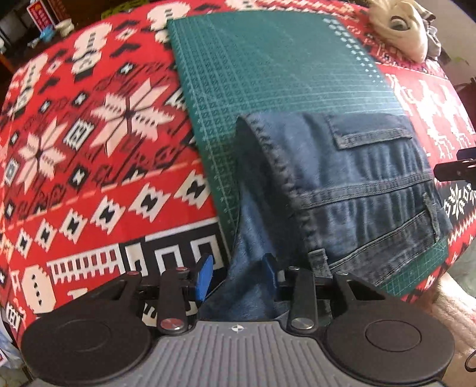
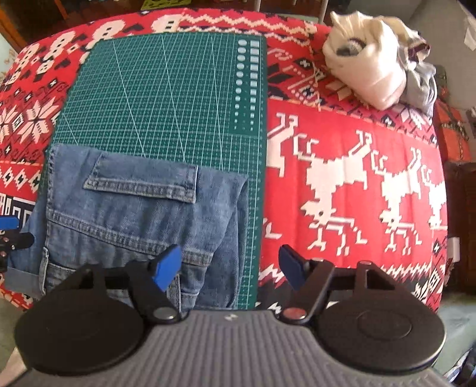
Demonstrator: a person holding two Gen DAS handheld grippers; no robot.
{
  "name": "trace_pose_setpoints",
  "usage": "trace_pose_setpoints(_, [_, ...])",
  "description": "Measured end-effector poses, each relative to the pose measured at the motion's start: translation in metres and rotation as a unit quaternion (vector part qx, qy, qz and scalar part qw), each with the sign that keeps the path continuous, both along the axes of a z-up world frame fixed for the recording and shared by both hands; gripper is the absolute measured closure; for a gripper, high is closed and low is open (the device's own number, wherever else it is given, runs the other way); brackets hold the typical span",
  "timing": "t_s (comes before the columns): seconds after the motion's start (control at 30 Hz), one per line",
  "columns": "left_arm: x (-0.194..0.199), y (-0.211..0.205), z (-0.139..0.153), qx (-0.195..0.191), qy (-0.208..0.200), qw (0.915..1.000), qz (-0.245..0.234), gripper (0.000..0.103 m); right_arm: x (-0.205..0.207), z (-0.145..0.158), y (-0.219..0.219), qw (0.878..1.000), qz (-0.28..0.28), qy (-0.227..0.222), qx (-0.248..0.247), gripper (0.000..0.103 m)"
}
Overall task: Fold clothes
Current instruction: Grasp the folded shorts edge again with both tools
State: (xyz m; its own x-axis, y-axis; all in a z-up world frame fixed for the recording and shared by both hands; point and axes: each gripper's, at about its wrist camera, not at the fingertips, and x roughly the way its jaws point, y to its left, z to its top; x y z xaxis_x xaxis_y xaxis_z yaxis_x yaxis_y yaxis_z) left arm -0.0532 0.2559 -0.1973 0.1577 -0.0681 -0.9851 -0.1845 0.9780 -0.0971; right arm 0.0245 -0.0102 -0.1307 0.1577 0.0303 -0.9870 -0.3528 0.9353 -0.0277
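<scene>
Blue denim jeans (image 1: 357, 178) (image 2: 134, 214) lie folded into a compact packet on the near part of a green cutting mat (image 2: 163, 89), with a flap pocket facing up. My left gripper (image 1: 238, 272) sits at the packet's left edge. Its blue fingers (image 1: 205, 277) stand partly apart, and a lighter inner layer of denim (image 1: 238, 285) lies in the gap between them. My right gripper (image 2: 230, 268) hovers open over the packet's near right corner and the mat edge, holding nothing. The left gripper shows in the right wrist view only as blue and black parts at the far left edge.
The mat (image 1: 267, 65) lies on a red patterned blanket (image 2: 357, 178) over the whole surface. A bundle of white cloth (image 2: 366, 65) (image 1: 398, 26) and a grey garment (image 2: 422, 77) sit at the far right corner. The blanket drops off at the near edge.
</scene>
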Motion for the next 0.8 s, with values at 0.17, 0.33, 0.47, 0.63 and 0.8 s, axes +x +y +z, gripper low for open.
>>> trace_pose_setpoints(0.17, [0.001, 0.004, -0.009, -0.037, 0.016, 0.9991, 0.014, 0.066, 0.002, -0.007, -0.006, 1.0, -0.007, 0.012, 0.004, 0.044])
trace_pose_setpoints(0.33, [0.005, 0.005, -0.01, -0.045, 0.018, 0.9985, 0.024, 0.084, 0.006, -0.016, -0.015, 1.0, -0.013, 0.024, 0.008, 0.063])
trace_pose_setpoints(0.47, [0.008, 0.006, -0.01, -0.043, 0.023, 0.9985, 0.025, 0.089, 0.009, -0.024, -0.022, 0.999, -0.019, 0.034, 0.011, 0.07])
trace_pose_setpoints(0.63, [0.018, 0.005, -0.014, -0.04, 0.035, 0.9984, 0.022, 0.089, 0.01, -0.033, -0.03, 0.998, -0.025, 0.048, 0.034, 0.083])
trace_pose_setpoints(0.8, [0.025, 0.01, -0.017, -0.061, 0.046, 0.9967, 0.027, 0.081, 0.009, -0.043, -0.037, 0.995, -0.032, 0.063, 0.064, 0.082])
